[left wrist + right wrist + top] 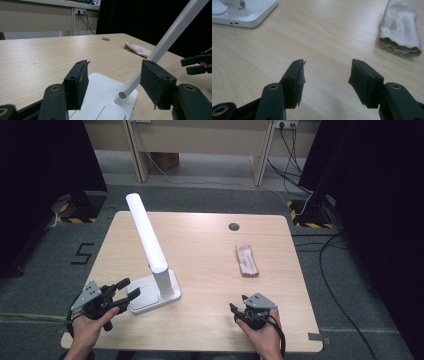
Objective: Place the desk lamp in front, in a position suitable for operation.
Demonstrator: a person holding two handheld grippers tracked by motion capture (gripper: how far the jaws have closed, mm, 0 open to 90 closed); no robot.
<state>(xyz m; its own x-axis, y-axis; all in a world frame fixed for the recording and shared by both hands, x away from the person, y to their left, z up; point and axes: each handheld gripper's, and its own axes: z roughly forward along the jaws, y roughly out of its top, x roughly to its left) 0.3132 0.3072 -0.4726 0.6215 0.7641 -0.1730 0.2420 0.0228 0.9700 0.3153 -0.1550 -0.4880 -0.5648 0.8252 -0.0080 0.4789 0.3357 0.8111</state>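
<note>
1. Lamp (pixel 150 255) – a white desk lamp – stands on the near left part of the tabletop (pixel 210 270). Its flat base (pixel 150 295) lies on the wood and its long arm leans up toward the far left.
2. Left gripper (pixel 125 290) is just beside the base on its left side. Its jaws stand wide apart with nothing between the pads, and in the left gripper view they frame the base and the hinge (pixel 123 95).
3. Right gripper (pixel 237 312) is near the front edge, well apart from the lamp, also wide open and empty.
4. Folded cloth (pixel 247 260) lies alone on the far right side.
5. I judge the lamp stiff and smooth – hard plastic, so the pads can slip on it. The base probably carries most of the weight.
6. A good hold seems the low part of the arm near the hinge, or the base edge. High on the arm, the lamp may tip.
</note>
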